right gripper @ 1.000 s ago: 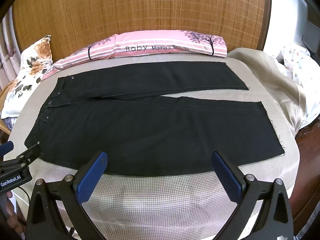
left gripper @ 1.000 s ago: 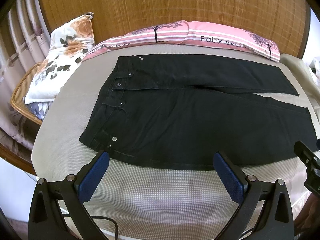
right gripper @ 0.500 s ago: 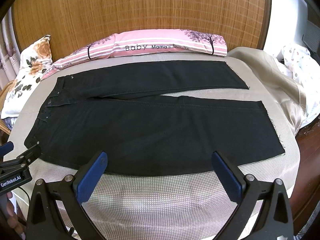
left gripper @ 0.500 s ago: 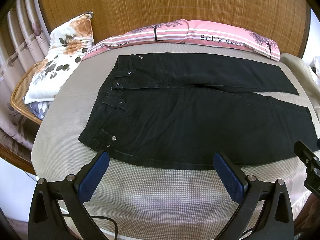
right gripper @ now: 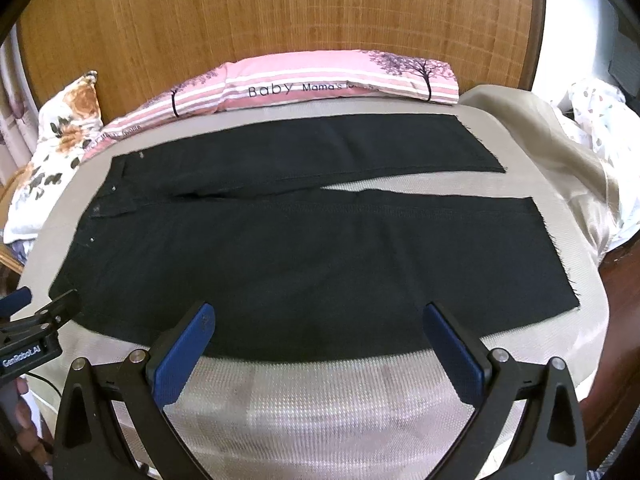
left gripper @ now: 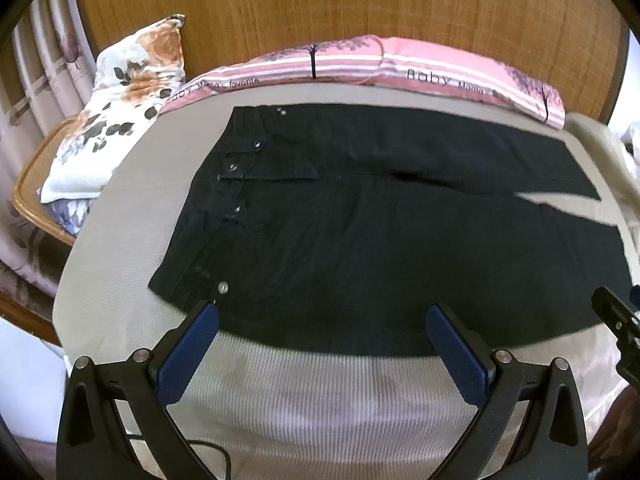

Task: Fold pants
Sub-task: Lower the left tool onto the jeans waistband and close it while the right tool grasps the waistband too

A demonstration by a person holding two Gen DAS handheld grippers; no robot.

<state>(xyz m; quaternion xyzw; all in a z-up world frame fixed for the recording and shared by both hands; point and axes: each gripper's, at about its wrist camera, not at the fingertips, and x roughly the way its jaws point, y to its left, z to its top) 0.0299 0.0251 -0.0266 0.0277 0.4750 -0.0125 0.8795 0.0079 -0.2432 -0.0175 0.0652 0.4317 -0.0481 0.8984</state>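
Observation:
Black pants [left gripper: 360, 232] lie flat on the bed, waistband to the left, both legs running right; they also show in the right wrist view [right gripper: 304, 248]. My left gripper [left gripper: 322, 312] is open, its blue fingertips just over the pants' near edge by the waistband corner. My right gripper [right gripper: 318, 310] is open over the near edge of the front leg. Neither holds anything. Each gripper shows at the edge of the other's view.
A pink striped pillow [left gripper: 400, 68] lies along the wooden headboard [right gripper: 280, 12]. A floral pillow [left gripper: 120, 92] rests on a rattan chair [left gripper: 28, 184] at the left. A beige blanket [right gripper: 552, 152] is bunched at the right. The bed cover [right gripper: 320, 400] is beige and textured.
Both grippers have moved forward toward the pants; their fingertips now reach the near edge of the fabric. The pants have not moved.

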